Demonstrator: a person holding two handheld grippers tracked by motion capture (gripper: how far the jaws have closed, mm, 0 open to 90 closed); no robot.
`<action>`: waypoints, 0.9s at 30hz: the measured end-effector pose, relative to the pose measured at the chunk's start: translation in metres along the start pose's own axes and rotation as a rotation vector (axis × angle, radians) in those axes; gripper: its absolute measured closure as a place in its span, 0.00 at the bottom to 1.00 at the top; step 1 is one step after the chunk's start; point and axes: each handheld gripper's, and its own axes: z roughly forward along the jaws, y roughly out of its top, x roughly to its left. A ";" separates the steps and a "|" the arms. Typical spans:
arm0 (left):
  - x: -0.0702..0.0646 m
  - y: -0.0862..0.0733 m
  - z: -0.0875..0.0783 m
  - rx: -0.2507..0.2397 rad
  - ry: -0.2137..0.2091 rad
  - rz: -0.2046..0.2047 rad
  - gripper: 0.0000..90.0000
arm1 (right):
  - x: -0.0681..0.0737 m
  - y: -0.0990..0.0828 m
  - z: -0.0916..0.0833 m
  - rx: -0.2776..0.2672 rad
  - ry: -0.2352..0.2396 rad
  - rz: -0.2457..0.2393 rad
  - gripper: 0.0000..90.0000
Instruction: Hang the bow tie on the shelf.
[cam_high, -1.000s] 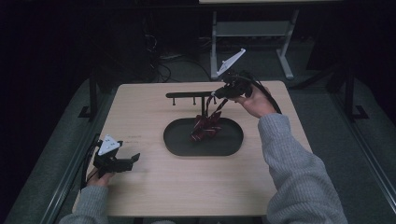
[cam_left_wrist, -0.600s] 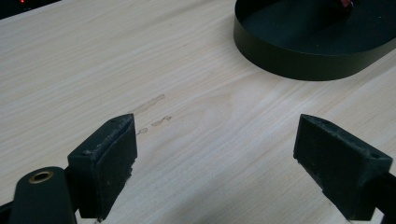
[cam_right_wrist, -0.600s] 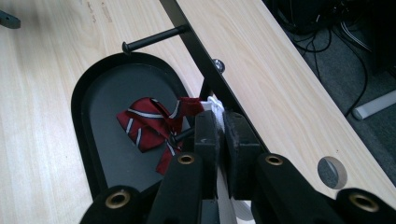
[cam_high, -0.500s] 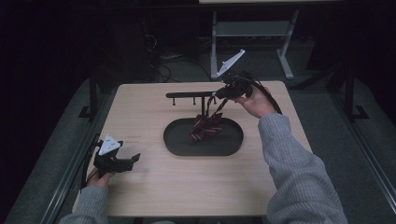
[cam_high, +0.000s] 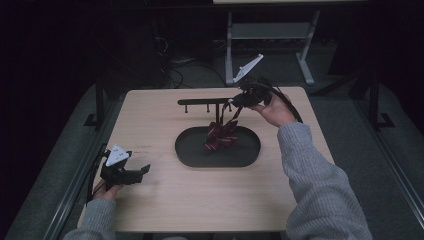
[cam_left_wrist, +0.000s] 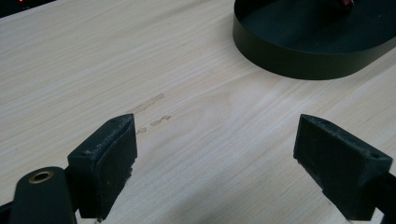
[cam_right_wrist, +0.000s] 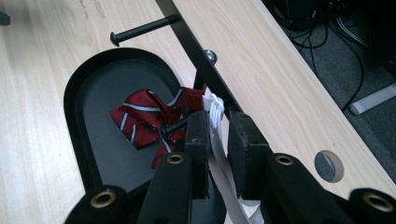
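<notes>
My left gripper (cam_high: 142, 171) rests near the near-left corner of the pale wooden desk (cam_high: 150, 130), its jaws spread wide over bare wood with nothing between them, well apart from the black oval metal tray (cam_high: 185, 150) at the desk's middle. Over that tray, toward the far edge, stands the black metal rack with its crossbar and short pegs (cam_high: 200, 102). The dark red bow tie with pale stripes (cam_right_wrist: 140, 119) hangs from one peg by its white strap (cam_right_wrist: 215, 135), its knot drooping down over the tray. My right gripper (cam_right_wrist: 215, 128) sits at that peg with the strap running between narrow jaws that have just been easing apart, so I judge the hanging done and the release under way. Next I should open further and back away without snagging the strap off the peg.
</notes>
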 end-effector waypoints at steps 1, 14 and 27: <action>0.000 0.000 0.000 0.000 0.000 -0.002 0.14 | 0.000 0.000 0.000 0.002 -0.002 0.000 0.85; -0.001 0.000 0.000 0.006 -0.005 0.007 0.14 | 0.005 -0.004 -0.003 -0.008 -0.001 -0.011 0.78; -0.001 0.000 0.000 0.005 -0.005 0.007 0.14 | 0.007 -0.005 -0.002 -0.010 0.000 -0.019 0.78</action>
